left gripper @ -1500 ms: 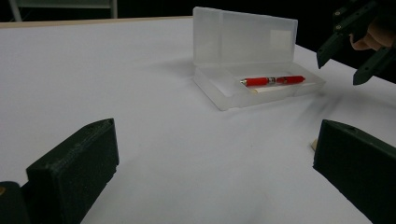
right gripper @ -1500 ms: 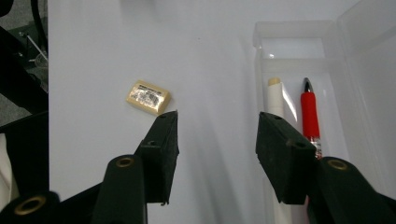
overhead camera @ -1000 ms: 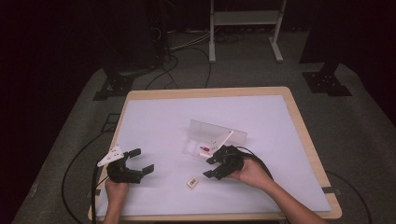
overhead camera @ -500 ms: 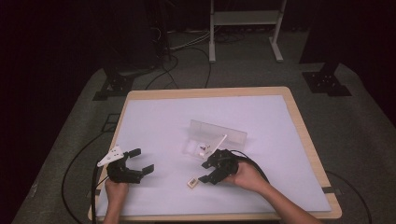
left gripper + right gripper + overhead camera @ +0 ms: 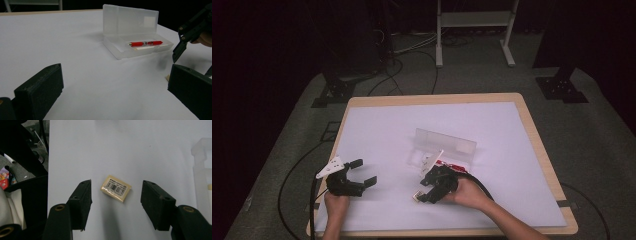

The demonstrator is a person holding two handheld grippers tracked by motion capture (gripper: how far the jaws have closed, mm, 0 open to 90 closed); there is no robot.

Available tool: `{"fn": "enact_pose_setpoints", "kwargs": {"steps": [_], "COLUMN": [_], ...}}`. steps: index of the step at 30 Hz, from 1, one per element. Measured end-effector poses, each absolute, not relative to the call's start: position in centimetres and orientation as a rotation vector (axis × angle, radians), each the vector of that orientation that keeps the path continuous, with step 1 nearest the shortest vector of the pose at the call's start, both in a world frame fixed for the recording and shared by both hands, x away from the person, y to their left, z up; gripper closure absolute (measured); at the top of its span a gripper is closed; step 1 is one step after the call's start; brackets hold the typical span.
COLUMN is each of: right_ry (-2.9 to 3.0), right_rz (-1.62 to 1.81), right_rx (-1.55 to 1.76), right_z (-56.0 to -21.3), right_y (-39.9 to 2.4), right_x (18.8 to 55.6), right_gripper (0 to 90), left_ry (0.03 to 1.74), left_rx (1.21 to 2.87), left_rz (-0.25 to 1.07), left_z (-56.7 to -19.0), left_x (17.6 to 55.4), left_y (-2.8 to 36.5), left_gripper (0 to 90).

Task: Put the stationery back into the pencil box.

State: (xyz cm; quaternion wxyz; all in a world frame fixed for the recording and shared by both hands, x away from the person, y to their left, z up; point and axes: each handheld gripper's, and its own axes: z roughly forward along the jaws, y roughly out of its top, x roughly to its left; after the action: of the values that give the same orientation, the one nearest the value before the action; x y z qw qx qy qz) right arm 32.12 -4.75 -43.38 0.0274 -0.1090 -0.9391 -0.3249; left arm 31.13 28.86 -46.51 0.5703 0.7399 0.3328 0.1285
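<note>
**Cream eraser framed between spread jaws**

Cream-coloured and barcoded, the eraser (image 5: 116,188) lies flat on the white table (image 5: 382,130), between the parted jaws of the right gripper (image 5: 116,200) (neither jaw touches it). Near it, the clear plastic case (image 5: 135,45) stands open with a red pen (image 5: 145,43) inside. Well apart at the table's near left, the left gripper (image 5: 360,172) rests with its jaws wide and empty.

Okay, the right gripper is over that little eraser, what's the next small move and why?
Probably lower the right gripper and close on the eraser: its jaws stand open either side of it, not touching, and the eraser lies flat on the table.
</note>
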Motion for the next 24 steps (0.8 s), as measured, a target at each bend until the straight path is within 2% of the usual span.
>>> {"fn": "enact_pose_setpoints", "kwargs": {"steps": [24], "right_ry": [-2.934], "right_rz": [-0.950], "right_rx": [-0.350], "right_z": [-44.9], "right_y": [-3.1], "right_x": [31.6], "right_gripper": [40.3], "left_ry": [0.781], "left_rx": [1.739], "left_rz": [0.301], "left_z": [-46.5], "left_x": [31.1], "left_y": [28.9], "left_gripper": [0.0]}}
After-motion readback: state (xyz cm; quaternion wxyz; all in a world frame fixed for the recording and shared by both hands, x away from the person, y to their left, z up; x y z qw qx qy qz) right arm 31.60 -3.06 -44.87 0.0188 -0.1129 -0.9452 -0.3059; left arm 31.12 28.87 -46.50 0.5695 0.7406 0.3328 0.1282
